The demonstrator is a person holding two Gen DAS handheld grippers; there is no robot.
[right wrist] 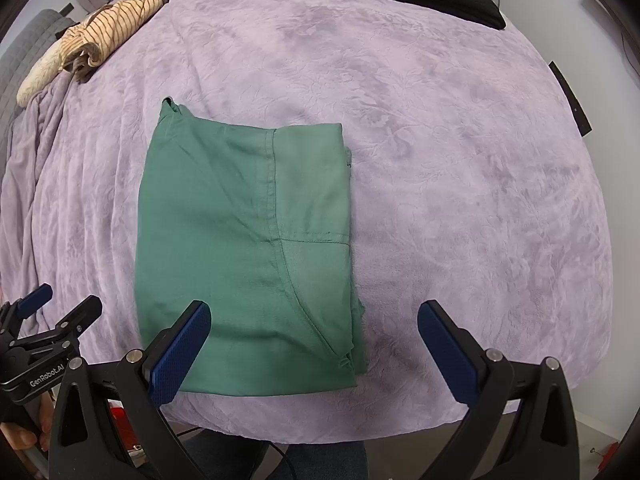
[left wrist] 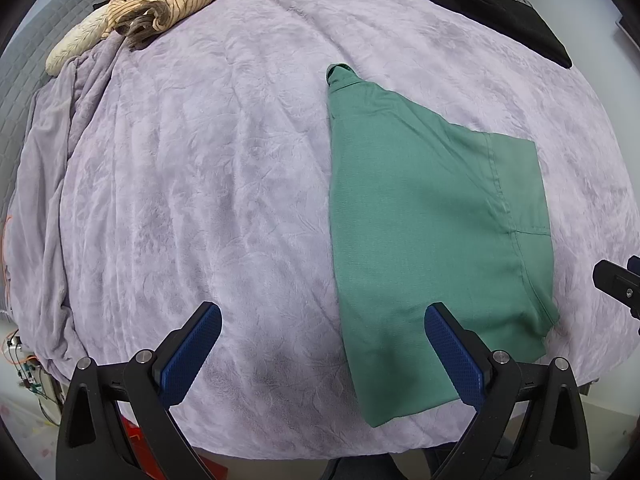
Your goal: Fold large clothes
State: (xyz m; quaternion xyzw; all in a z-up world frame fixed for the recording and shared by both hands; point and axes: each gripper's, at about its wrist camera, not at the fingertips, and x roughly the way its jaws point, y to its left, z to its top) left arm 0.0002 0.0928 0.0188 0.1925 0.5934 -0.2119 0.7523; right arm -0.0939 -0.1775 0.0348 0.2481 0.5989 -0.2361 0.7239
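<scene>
Green shirt (right wrist: pixel 244 256) lies folded on the lilac blanket (right wrist: pixel 460 160); left gripper (left wrist: pixel 322 344) and right gripper (right wrist: pixel 314 340) both gape, empty.

Soft even light, perhaps overhead; fisheye-warped edges

One readable marking: a brand name on a gripper body.

White lettering "GenRobot.AI" runs along the black plastic body of the left gripper (right wrist: pixel 60 308), seen in the right wrist view just left of the folded green cotton shirt (right wrist: pixel 244 256); nothing else legible.
</scene>
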